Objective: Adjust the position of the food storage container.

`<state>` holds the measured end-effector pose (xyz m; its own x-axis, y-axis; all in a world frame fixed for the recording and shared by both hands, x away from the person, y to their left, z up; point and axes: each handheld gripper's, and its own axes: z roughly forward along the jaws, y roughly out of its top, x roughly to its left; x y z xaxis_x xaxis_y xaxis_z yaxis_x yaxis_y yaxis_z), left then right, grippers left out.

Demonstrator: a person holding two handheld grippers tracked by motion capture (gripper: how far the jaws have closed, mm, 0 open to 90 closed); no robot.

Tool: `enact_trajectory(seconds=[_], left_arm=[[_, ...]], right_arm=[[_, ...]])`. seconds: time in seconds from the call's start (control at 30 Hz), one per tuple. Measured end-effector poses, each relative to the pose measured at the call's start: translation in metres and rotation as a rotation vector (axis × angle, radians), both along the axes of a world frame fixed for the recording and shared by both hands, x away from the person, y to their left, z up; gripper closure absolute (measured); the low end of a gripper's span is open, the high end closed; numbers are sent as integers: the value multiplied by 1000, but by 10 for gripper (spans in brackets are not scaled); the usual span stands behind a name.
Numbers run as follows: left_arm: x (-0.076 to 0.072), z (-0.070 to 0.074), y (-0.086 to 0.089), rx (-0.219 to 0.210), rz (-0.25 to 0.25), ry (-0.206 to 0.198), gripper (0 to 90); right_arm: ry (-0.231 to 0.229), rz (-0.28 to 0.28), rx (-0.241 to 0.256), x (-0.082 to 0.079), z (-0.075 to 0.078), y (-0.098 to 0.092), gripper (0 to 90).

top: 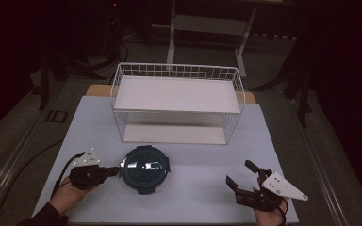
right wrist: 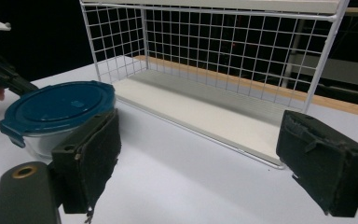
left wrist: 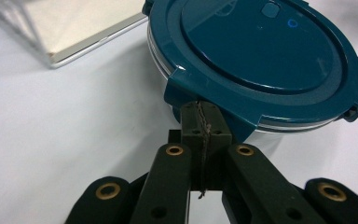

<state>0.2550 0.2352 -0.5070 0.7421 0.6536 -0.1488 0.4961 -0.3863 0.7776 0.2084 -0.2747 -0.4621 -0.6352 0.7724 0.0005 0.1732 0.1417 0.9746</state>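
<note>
You have bare desk [top: 202,181] between the round box [top: 144,169] and your right claw [top: 243,178]. Behind the box stands the wire rack [top: 177,103], blocking the way back.

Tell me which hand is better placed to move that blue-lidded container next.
Left. The left tongs are shut at a latch tab of the container, seemingly touching it. The right tongs sit open and apart from it, off to its right on the table.

No readable text, labels or numbers — anywhere
</note>
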Motion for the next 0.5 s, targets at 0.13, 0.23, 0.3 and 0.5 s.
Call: enact_trajectory(seconds=[0.13, 0.23, 0.3, 0.5], left_arm=[[5, 0, -11, -4, -9, 4, 897], [7, 1, -19, 6, -18, 3, 897], [9, 1, -25, -1, -30, 9, 897], [12, 1, -36, -9, -50, 16, 897]], right_arm=[[2, 1, 2, 0, 0, 0, 137], [4, 4, 0, 1, -1, 0, 137], [5, 5, -2, 1, 0, 1, 136], [6, 8, 1, 1, -1, 1, 137]])
